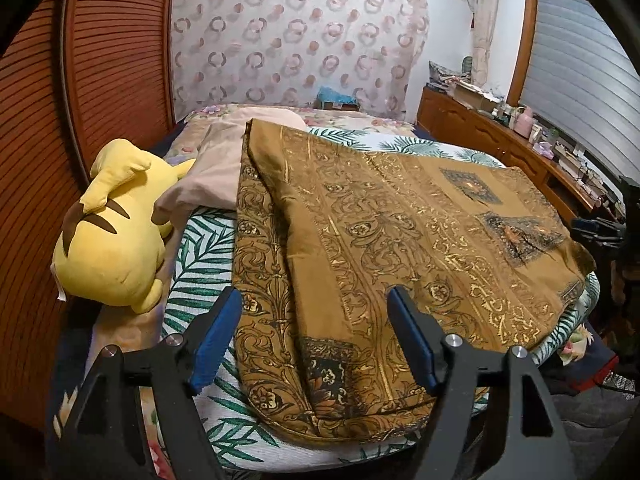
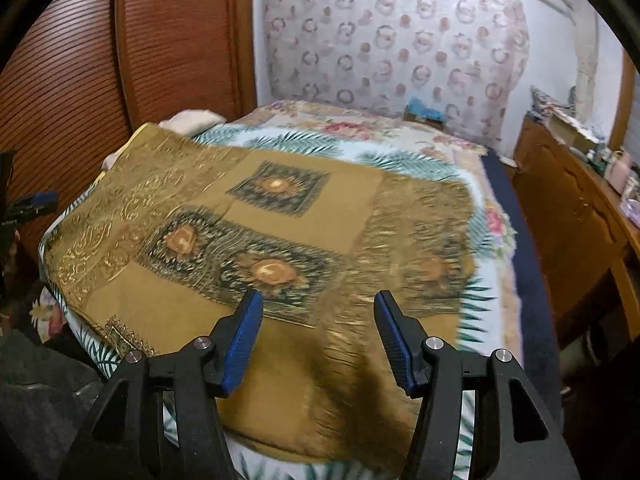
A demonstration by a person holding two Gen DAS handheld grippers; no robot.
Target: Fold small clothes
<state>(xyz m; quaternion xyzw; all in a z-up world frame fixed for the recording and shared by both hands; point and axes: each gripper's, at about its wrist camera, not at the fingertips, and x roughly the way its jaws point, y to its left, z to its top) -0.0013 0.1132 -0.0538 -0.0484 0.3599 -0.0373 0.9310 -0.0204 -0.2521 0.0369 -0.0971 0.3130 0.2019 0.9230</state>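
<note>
A brown cloth with gold scrollwork and dark medallions [image 1: 392,248] lies spread flat on the bed, its left side doubled into a long fold. In the left wrist view my left gripper [image 1: 316,300] hangs just above the cloth's near left part, blue pads wide apart with nothing between them. In the right wrist view the same cloth [image 2: 280,216] fills the middle of the bed. My right gripper [image 2: 318,302] hovers over its near edge, jaws apart and empty. The right wrist view is blurred at the cloth's right side.
A yellow plush toy [image 1: 112,236] and a pink pillow [image 1: 216,172] lie on the bed's left beside a slatted wooden door [image 1: 100,80]. A palm-leaf bedsheet [image 2: 420,160] shows around the cloth. A cluttered wooden dresser [image 2: 576,208] runs along the right wall.
</note>
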